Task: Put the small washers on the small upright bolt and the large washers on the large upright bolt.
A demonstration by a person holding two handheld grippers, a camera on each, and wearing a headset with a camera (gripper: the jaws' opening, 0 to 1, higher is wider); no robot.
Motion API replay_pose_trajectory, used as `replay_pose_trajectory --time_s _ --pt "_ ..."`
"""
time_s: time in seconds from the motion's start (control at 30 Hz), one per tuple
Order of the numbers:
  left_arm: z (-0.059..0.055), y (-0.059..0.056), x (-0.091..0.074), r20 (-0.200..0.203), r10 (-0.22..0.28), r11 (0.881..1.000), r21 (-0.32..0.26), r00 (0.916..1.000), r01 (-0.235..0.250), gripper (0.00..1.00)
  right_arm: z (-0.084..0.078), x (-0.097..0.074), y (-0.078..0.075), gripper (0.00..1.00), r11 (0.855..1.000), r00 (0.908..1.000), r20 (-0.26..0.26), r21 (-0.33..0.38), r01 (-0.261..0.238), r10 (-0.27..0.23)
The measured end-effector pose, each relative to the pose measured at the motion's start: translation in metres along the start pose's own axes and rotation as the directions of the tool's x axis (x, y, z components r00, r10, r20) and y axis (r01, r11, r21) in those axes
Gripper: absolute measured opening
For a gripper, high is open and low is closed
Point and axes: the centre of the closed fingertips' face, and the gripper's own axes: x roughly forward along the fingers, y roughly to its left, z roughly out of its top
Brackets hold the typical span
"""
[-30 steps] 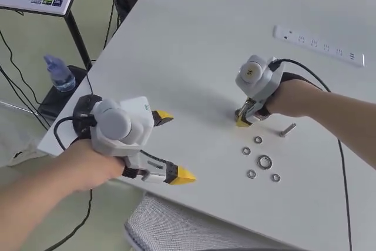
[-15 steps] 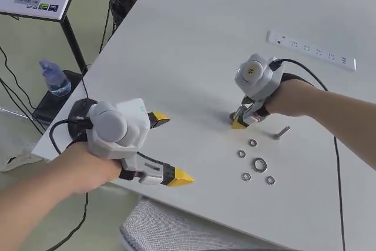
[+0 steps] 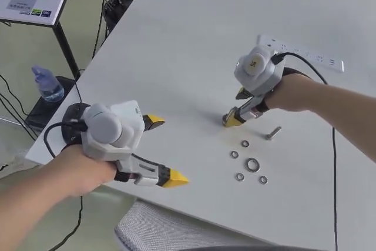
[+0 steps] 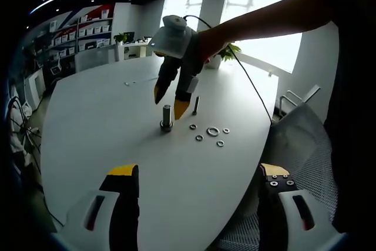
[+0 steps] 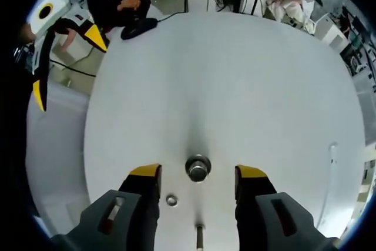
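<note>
The right gripper point(image 3: 237, 107), mid-right in the head view, holds its jaws apart on either side of the large upright bolt point(image 5: 198, 168) without touching it. Just below and to the right lie 4 small washers point(image 3: 234, 154), 1 large washer point(image 3: 252, 164) and a small bolt point(image 3: 272, 133) on its side. The left gripper point(image 3: 166, 149), lower left, is empty with its jaws spread, at the near edge of the white table point(image 3: 176, 39).

Silver washers point(image 3: 247, 165), grey bolt point(image 5: 198, 168), white table point(image 3: 194, 39)
</note>
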Motion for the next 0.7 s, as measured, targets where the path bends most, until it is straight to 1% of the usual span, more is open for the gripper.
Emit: replay_pose_trajectory --time_s 0.13,0.23,0.43,0.5,0.6,0.67,0.7 --pt "0.003 0.001 0.000 0.007 0.001 1.000 0.000 1.0000 -0.001 0.83 -0.002 -0.008 0.003 0.51 1.000 1.0000 0.003 -0.003 0.009 -0.009" --pt "0.003 0.001 0.000 0.005 0.002 1.000 0.004 1.0000 -0.002 0.83 -0.004 -0.015 0.006 0.51 1.000 0.9999 0.006 -0.005 0.011 -0.011" --pt "0.004 0.002 0.000 0.012 0.001 1.000 0.004 0.9999 -0.001 0.83 -0.018 -0.024 0.014 0.50 1.000 0.9998 -0.013 -0.013 0.015 -0.015" --pt "0.003 0.002 0.001 0.014 0.001 1.000 0.003 0.9999 -0.001 0.83 -0.021 -0.026 0.014 0.50 1.000 0.9997 -0.013 -0.014 0.018 -0.018" --pt "0.002 0.002 0.001 0.013 0.004 1.000 0.004 0.9999 -0.004 0.83 -0.027 -0.029 0.019 0.50 1.000 0.9998 -0.009 -0.007 0.020 -0.020" --pt "0.004 0.002 0.001 0.021 0.004 1.000 -0.002 0.9998 -0.004 0.83 -0.030 -0.031 0.021 0.50 1.000 0.9997 -0.010 -0.007 0.022 -0.022" --pt "0.004 0.001 0.001 0.024 0.003 1.000 -0.001 0.9997 -0.003 0.83 -0.034 -0.032 0.022 0.49 1.000 0.9995 -0.019 -0.009 0.026 -0.026"
